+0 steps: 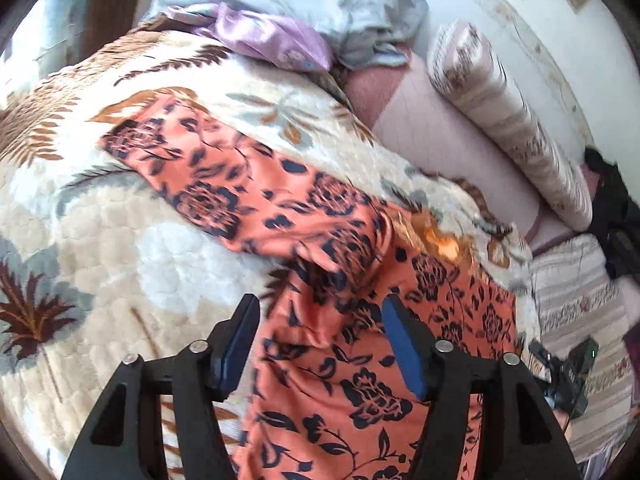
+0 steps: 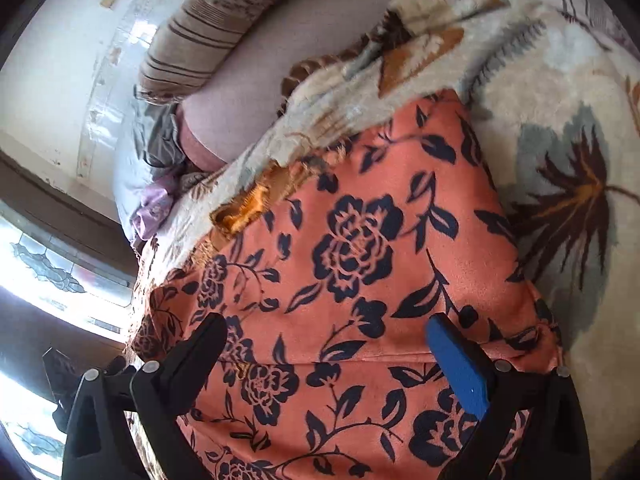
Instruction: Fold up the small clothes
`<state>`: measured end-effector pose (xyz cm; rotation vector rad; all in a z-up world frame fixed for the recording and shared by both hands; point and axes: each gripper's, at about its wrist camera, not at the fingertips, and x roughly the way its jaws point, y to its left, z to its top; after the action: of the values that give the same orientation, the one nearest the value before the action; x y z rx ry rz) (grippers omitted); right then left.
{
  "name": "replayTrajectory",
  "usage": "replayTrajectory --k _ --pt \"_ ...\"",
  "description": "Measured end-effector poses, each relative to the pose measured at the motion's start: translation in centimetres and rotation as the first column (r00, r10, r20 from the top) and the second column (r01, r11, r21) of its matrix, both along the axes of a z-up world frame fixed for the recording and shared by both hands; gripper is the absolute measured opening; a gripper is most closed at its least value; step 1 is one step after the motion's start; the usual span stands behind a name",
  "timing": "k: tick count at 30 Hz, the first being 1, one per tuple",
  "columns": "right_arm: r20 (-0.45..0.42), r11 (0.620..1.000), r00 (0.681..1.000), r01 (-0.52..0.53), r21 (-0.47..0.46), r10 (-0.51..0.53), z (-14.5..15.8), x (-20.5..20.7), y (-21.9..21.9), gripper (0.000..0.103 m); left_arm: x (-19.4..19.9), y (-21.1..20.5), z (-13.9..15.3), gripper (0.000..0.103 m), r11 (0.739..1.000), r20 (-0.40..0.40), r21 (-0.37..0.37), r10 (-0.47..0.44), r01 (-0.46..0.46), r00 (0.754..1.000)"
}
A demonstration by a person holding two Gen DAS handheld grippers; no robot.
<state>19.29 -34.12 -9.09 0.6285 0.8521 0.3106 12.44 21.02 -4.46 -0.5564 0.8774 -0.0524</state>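
Note:
An orange garment with a dark floral print (image 1: 280, 208) lies spread on a cream plush blanket (image 1: 100, 240), one leg reaching up left, the rest running down under my left gripper (image 1: 320, 320). That gripper is open and empty, just above the cloth. In the right wrist view the same garment (image 2: 360, 248) fills the middle, with a folded edge across it near the fingers. My right gripper (image 2: 328, 336) is open and empty, hovering over the cloth.
A striped bolster (image 1: 508, 120) lies along the white wall at right on a pink sheet (image 1: 440, 136). Grey and lilac bedding (image 1: 280, 12) is piled at the far end. The other gripper (image 1: 568, 376) shows low right. A window (image 2: 48, 272) is at left.

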Motion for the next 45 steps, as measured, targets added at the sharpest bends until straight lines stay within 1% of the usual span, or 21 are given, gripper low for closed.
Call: replayTrajectory --k 2,3,5,7,8,9,15,17,18,19,21,23,24,25,27,31,34,37,39,41,45 --pt "0.084 0.999 0.996 -0.036 -0.027 0.038 1.1 -1.9 1.3 0.101 -0.4 4.8 -0.4 0.068 0.991 0.022 -0.054 0.126 -0.125 0.992" --pt "0.087 0.997 0.994 -0.069 -0.016 0.070 0.8 -2.6 2.1 0.101 0.0 7.2 -1.3 0.068 0.976 -0.005 -0.096 0.194 -0.194 0.981" --pt "0.030 0.991 0.991 -0.135 0.023 0.134 -1.4 -3.6 3.9 0.101 1.2 11.2 -3.3 0.067 0.932 -0.053 -0.213 0.288 -0.293 0.956" --pt "-0.037 0.986 0.985 -0.166 0.034 0.167 -4.2 -4.6 5.5 0.101 3.1 13.7 -5.2 0.066 0.893 -0.097 -0.293 0.328 -0.342 0.940" --pt "0.014 0.988 0.988 -0.156 -0.004 0.156 -4.5 -5.6 5.9 0.101 4.0 14.7 -5.7 0.066 0.877 -0.107 -0.324 0.339 -0.355 0.935" --pt "0.054 0.988 0.987 -0.150 -0.038 0.152 -4.3 -6.4 6.2 0.101 5.2 14.6 -6.2 0.066 0.873 -0.107 -0.331 0.342 -0.358 0.934" --pt "0.047 0.987 0.989 -0.139 -0.080 0.143 -5.0 -6.1 6.7 0.101 10.1 16.0 -8.5 0.066 0.847 -0.141 -0.328 0.393 -0.417 0.909" --pt "0.053 0.986 0.988 -0.140 -0.090 0.145 -5.1 -6.1 7.0 0.102 10.9 16.2 -8.8 0.062 0.851 -0.136 -0.316 0.397 -0.420 0.908" --pt "0.054 0.986 0.988 -0.140 -0.088 0.145 -5.1 -6.0 7.0 0.102 11.3 16.2 -9.0 0.058 0.855 -0.142 -0.301 0.398 -0.423 0.906" --pt "0.054 0.987 0.988 -0.140 -0.085 0.144 -5.1 -6.0 6.9 0.102 11.5 16.3 -9.0 0.041 0.857 -0.153 -0.284 0.402 -0.430 0.903" --pt "0.055 0.987 0.988 -0.140 -0.084 0.145 -5.2 -5.9 6.9 0.102 11.9 17.0 -9.7 0.005 0.855 -0.213 -0.215 0.431 -0.472 0.877" --pt "0.056 0.987 0.988 -0.141 -0.081 0.146 -5.3 -5.9 6.8 0.102 11.8 17.9 -10.4 0.004 0.831 -0.220 -0.270 0.439 -0.487 0.871" --pt "0.056 0.987 0.988 -0.141 -0.075 0.146 -5.4 -5.8 6.8 0.102 11.8 17.9 -10.0 0.004 0.838 -0.214 -0.247 0.443 -0.487 0.871" --pt "0.056 0.988 0.988 -0.141 -0.069 0.145 -5.4 -5.8 6.7 0.102 11.9 17.5 -8.9 0.004 0.855 -0.196 -0.186 0.450 -0.484 0.871" --pt "0.063 0.988 0.988 -0.139 -0.061 0.143 -5.5 -5.8 6.6 0.102 11.6 16.5 -5.4 0.004 0.881 -0.105 -0.095 0.454 -0.463 0.885" --pt "0.073 0.989 0.987 -0.139 -0.045 0.142 -5.5 -5.9 6.3 0.102 10.2 13.2 5.2 0.004 0.924 0.162 0.025 0.374 -0.382 0.913" --pt "0.080 0.990 0.987 -0.138 -0.036 0.140 -5.5 -6.1 6.1 0.102 9.1 9.4 13.5 0.004 0.944 0.340 0.112 0.258 -0.311 0.904" --pt "0.087 0.990 0.987 -0.136 -0.025 0.138 -5.5 -6.2 5.9 0.102 8.4 4.3 19.6 0.004 0.960 0.442 0.174 0.121 -0.217 0.889" --pt "0.092 0.991 0.986 -0.135 -0.015 0.136 -5.5 -6.3 5.7 0.102 8.5 0.2 22.1 0.004 0.968 0.469 0.207 0.032 -0.144 0.883" --pt "0.098 0.991 0.986 -0.134 -0.003 0.134 -5.5 -6.4 5.5 0.102 8.5 -4.5 23.2 0.004 0.970 0.475 0.234 -0.055 -0.066 0.878" --pt "0.111 0.991 0.985 -0.133 0.024 0.129 -5.4 -6.7 5.0 0.102 8.5 -14.8 22.1 0.004 0.955 0.457 0.282 -0.216 0.090 0.863"
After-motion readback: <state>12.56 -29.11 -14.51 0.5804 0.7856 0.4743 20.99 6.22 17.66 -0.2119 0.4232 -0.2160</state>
